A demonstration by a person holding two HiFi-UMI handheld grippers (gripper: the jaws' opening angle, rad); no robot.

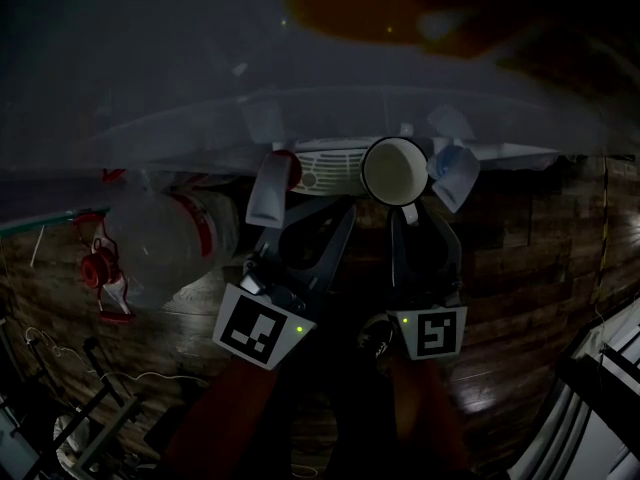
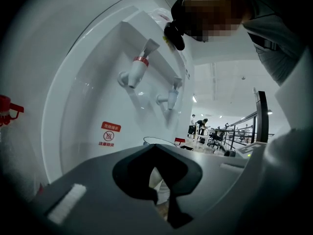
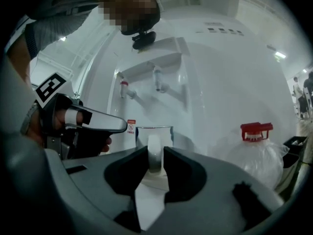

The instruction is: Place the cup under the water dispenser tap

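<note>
A white cup (image 1: 395,168) stands in front of the white water dispenser (image 3: 220,82), between its red tap (image 1: 285,168) and its blue tap (image 1: 455,173). In the right gripper view the cup (image 3: 154,133) is straight ahead and its handle (image 3: 154,153) stands upright between the jaws, with thin gaps at each side. My right gripper (image 1: 408,216) is open around that handle. My left gripper (image 1: 270,196) is shut and empty, just below the red tap (image 2: 137,70). The cup's rim (image 2: 159,141) shows past the left jaws.
A large clear water jug (image 1: 165,233) with a red cap (image 1: 100,268) lies on the wooden floor to the left; it shows at the right of the right gripper view (image 3: 257,153). The drip tray (image 1: 330,163) sits under the taps. Cables lie at the lower left.
</note>
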